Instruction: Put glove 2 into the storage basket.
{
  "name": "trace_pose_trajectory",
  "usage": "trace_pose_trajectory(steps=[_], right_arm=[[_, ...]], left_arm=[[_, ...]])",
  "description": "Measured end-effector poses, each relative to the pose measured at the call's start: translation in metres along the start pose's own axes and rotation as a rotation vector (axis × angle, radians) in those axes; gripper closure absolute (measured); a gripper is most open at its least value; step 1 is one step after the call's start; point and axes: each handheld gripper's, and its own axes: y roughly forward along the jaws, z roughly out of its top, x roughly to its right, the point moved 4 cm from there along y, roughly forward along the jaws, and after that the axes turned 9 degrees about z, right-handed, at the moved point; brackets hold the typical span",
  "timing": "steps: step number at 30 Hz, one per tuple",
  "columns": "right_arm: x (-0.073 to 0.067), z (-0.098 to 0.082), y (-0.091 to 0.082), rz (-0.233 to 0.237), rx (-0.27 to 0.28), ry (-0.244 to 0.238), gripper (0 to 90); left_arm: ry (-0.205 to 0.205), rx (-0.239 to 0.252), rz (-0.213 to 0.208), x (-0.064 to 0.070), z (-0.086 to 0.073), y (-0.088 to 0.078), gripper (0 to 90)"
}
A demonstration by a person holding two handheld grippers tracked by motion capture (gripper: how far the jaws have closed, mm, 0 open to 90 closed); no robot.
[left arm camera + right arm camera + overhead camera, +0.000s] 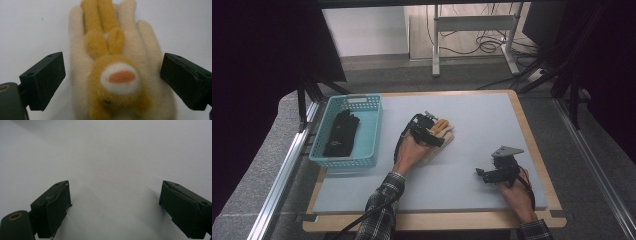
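Cream glove [120, 75] with tan bunny patch lies flat mid-table [492, 125], fingers pointing away from me. My left gripper [112, 82] over its palm, jaws wide apart, straddling both edges, nothing pinched yet. Judgement: lower until pads reach mat level, centre on palm, close slowly so fleece bunches evenly, then lift toward blue basket [324, 142] holding black glove [343, 132]. My right gripper [115, 207] idle, jaws spread over bare mat.
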Motion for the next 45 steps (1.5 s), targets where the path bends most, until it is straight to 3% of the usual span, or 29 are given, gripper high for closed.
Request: trace_pose_trajectory(steps=[3, 7, 8, 12, 19, 25, 34, 45], right_arm=[[0.0, 0.0, 0.0, 0.0, 0.0, 0.0, 9.8], [0.0, 0.0, 0.0, 0.0, 0.0, 0.001, 9.8], [0.0, 0.0, 0.0, 0.0, 0.0, 0.001, 9.8], [0.0, 0.0, 0.0, 0.0, 0.0, 0.001, 9.8], [0.0, 0.0, 0.0, -0.001, 0.0, 0.001, 9.8], [0.0, 0.0, 0.0, -0.001, 0.0, 0.001, 9.8], [0.0, 0.0, 0.0, 0.0, 0.001, 0.001, 9.8], [0.0, 0.0, 0.0, 0.0, 0.001, 0.0, 9.8]], left_arm=[[0.017, -0.028, -0.016, 0.005, -0.003, 0.007, 6.5], [0.079, -0.072, 0.003, 0.014, -0.008, 0.013, 7.8], [0.077, -0.062, 0.001, 0.015, -0.008, 0.013, 8.4], [0.073, -0.062, -0.009, 0.016, -0.009, 0.01, 16.3], [0.089, -0.074, -0.011, 0.025, -0.007, 0.004, 43.3], [0.09, -0.077, -0.02, 0.026, -0.006, 0.001, 53.9], [0.047, -0.054, -0.048, 0.019, -0.005, -0.008, 56.4], [0.028, -0.015, -0.022, 0.007, 0.005, -0.033, 56.0]])
